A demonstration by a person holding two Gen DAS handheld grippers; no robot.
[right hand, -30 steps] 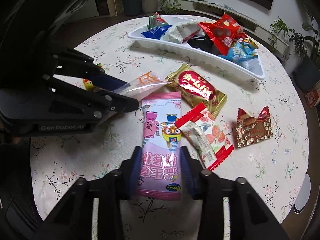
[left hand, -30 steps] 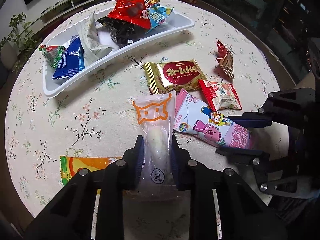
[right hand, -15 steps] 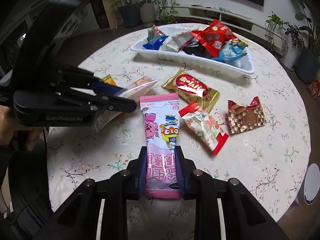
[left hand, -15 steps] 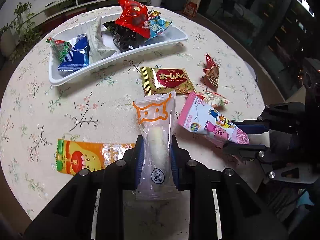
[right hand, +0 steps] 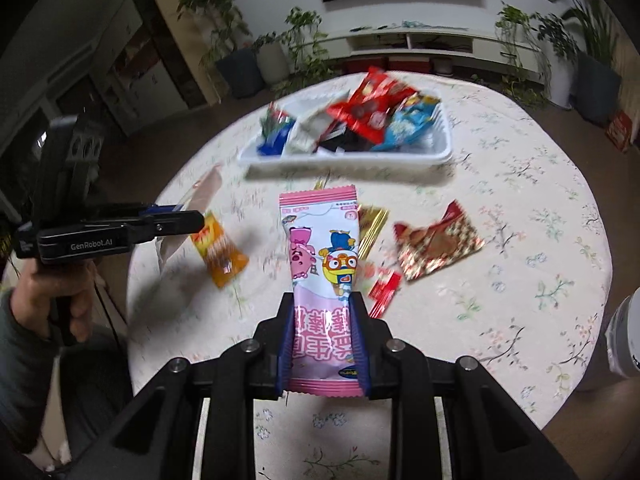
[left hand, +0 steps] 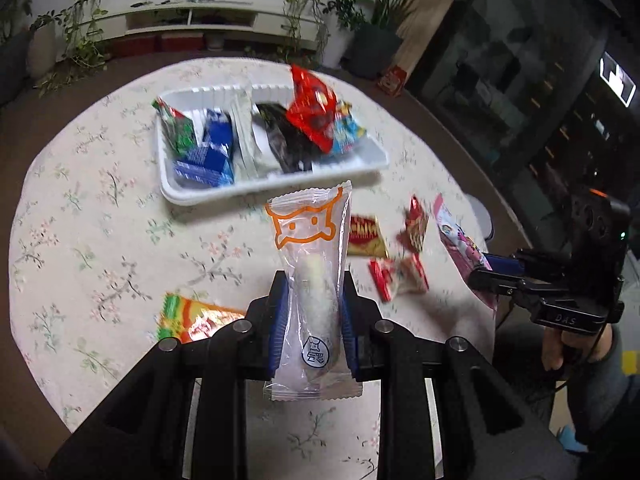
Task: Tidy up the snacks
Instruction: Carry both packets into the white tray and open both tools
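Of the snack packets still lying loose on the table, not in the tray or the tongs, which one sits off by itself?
The orange-and-green packet. It lies alone, on the left in the left wrist view, while the gold-and-red packet, the red-and-white packet and the red-and-gold foil packet cluster together.

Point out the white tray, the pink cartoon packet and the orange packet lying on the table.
white tray (left hand: 208, 194), left wrist view, front wall.
pink cartoon packet (right hand: 320, 252), right wrist view, printed middle.
orange packet (right hand: 218, 250), right wrist view, centre.

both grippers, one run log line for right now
left gripper: shut on clear packet | right gripper: shut on pink packet | both off table | white tray: ahead, part filled
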